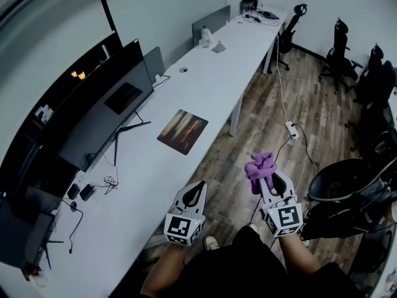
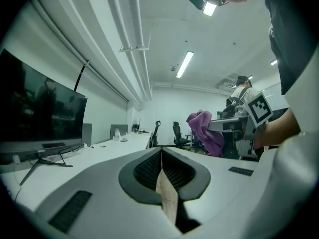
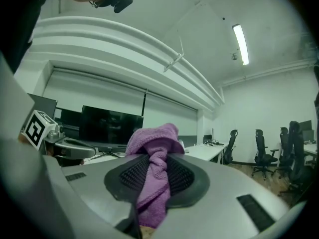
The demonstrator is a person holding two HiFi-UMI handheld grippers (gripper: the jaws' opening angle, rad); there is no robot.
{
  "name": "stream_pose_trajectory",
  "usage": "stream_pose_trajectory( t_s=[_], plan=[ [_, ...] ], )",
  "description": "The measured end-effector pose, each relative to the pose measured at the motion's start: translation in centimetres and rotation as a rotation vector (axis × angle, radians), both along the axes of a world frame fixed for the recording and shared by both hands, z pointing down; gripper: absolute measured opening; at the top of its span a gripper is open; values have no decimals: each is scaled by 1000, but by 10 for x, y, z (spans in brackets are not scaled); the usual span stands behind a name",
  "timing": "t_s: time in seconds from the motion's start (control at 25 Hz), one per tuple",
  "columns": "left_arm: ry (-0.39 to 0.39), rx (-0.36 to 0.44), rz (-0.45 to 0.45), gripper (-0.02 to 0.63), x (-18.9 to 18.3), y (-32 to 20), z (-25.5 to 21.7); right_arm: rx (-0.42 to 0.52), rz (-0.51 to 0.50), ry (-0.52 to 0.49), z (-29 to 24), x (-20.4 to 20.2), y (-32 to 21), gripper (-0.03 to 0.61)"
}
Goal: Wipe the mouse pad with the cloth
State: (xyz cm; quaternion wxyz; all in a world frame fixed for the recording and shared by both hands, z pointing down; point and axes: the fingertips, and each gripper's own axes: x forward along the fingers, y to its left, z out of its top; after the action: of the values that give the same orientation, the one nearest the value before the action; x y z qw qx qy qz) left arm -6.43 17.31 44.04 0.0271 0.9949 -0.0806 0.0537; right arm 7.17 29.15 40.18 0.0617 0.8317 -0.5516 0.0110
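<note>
Office: long desk [image 1: 205, 85], monitors [image 1: 102, 113], swivel chairs [image 1: 338, 51].

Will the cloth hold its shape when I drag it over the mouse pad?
Probably not: the cloth is bunched and twisted in the right gripper, so it looks floppy. Its fuzzy pile should grip rather than slip.

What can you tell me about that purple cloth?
The cloth is purple and looks like soft, fluffy terry. It is bunched and twisted, not spread out. The right gripper has its jaws shut on it, with a rounded wad sticking out past their tips. It is held in the air over the wooden floor, beside the white desk, touching nothing else.
</note>
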Motion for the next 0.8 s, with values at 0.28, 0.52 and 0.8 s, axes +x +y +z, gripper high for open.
stream_pose_trajectory(
  t_s=[0.28,0.52,0.8],
  plan=[
    [-16,-4,-28,23,5,-20,1,-17,-50,4,1,12,-28,103],
    [-50,-18,-71,22,34,-48,9,-24,-111,-18,14,43,-64,103],
    [-62,-13,-180,22,70,-85,12,-14,-248,-54,27,87,-114,103]
  ],
)
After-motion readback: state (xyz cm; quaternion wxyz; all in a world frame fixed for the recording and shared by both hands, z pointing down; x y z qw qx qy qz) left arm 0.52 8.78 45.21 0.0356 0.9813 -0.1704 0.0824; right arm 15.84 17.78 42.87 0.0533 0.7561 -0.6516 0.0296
